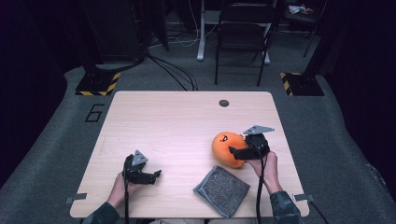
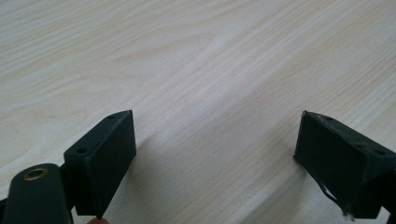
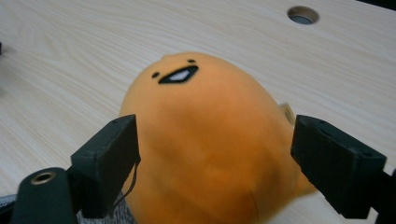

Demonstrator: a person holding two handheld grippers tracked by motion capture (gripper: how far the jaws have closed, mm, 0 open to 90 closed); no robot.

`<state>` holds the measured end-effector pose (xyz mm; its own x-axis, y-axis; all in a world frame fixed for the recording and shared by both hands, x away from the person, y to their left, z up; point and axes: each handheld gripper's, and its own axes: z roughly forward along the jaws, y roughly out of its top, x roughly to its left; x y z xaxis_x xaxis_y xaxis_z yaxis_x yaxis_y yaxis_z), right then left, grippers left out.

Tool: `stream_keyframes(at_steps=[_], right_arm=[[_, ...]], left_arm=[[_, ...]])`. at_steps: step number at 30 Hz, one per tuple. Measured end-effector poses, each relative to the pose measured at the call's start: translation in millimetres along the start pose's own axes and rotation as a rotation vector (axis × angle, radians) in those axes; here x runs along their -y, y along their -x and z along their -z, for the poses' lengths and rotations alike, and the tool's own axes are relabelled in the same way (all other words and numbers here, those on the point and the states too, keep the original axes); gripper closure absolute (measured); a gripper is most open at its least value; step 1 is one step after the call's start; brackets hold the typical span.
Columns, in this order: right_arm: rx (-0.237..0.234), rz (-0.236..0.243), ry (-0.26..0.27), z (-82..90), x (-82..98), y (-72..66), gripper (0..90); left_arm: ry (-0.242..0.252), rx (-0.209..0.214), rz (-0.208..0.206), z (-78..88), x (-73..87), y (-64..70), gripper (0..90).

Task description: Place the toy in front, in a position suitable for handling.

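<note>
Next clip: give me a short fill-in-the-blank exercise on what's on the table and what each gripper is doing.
1. The plush toy between the right gripper's jaws is ______ in colour.
2. The grey cloth lies on the table nearer the person than the ______.
3. The left gripper has only bare ______ between its open jaws.
4. The far edge of the table has a small round ______ in it.

Missing words: orange; plush toy; table; hole

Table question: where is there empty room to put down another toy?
The table is bare across its far half up to the round hole, and between the left gripper and orange plush toy. It is crowded near the right: toy, right gripper, grey cloth.
</note>
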<state>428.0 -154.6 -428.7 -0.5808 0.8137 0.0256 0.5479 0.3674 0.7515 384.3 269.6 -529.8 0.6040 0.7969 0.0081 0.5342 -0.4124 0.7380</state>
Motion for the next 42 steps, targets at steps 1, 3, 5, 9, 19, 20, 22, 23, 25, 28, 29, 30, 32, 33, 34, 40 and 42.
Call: stream_keyframes(at_steps=[1,3,5,9,19,20,22,23,25,28,29,30,32,33,34,40,42], right_arm=[[-0.001,0.008,-0.007,-3.0,-3.2,1.7,17.0],[-0.043,0.033,-0.023,-11.3,-10.1,7.8,19.2],[-0.085,0.063,-0.072,-18.7,-11.8,10.7,20.9],[-0.115,0.108,-0.115,-23.2,-11.4,14.0,26.8],[-0.139,0.221,-0.251,-30.3,-12.4,5.9,65.3],[-0.122,0.201,-0.226,-28.4,-13.2,3.4,70.8],[-0.106,0.182,-0.207,-26.4,-13.9,1.8,72.0],[-0.100,0.171,-0.199,-23.8,-15.2,0.4,72.8],[-0.086,0.147,-0.188,-18.9,-18.1,-2.3,73.6],[-0.059,0.040,-0.131,-10.6,-27.9,-9.5,73.6],[-0.059,0.040,-0.131,-10.6,-27.9,-9.5,73.6],[-0.041,0.011,-0.119,-9.0,-31.3,-12.7,73.6],[-0.001,-0.050,-0.090,-7.6,-37.9,-20.5,73.4],[0.014,-0.073,-0.082,-7.4,-41.0,-24.1,73.4],[0.039,-0.098,-0.065,-9.6,-46.4,-30.5,73.0],[0.076,-0.165,-0.045,-23.2,-54.8,-45.5,72.7],[0.072,-0.202,-0.042,-29.2,-56.6,-51.1,72.6]], left_arm=[[0.000,0.002,-0.001,0.1,0.0,0.0,11.9],[0.009,-0.004,0.000,-0.5,0.5,0.4,11.9],[0.007,-0.002,-0.002,-0.3,0.4,0.2,11.9],[0.011,-0.004,-0.001,-0.6,0.6,0.4,11.9],[-0.001,0.007,-0.018,0.9,0.4,0.5,12.1],[-0.002,0.006,-0.023,1.0,0.3,0.2,12.1],[-0.001,0.006,-0.022,1.0,0.3,0.2,12.1],[-0.001,0.006,-0.022,1.0,0.3,0.2,12.1],[-0.002,0.006,-0.023,1.0,0.3,0.2,12.1],[-0.001,0.006,-0.022,1.0,0.3,0.3,12.1],[-0.001,0.006,-0.022,0.9,0.3,0.3,12.1],[0.000,0.006,-0.022,0.9,0.3,0.3,12.1],[-0.001,0.005,-0.021,1.0,0.3,0.3,12.1],[-0.001,0.006,-0.020,1.0,0.4,0.4,12.1],[-0.001,0.005,-0.020,1.0,0.4,0.4,12.1],[-0.001,0.003,-0.020,1.1,0.4,0.5,12.1],[-0.001,0.003,-0.020,1.1,0.4,0.5,12.1]])
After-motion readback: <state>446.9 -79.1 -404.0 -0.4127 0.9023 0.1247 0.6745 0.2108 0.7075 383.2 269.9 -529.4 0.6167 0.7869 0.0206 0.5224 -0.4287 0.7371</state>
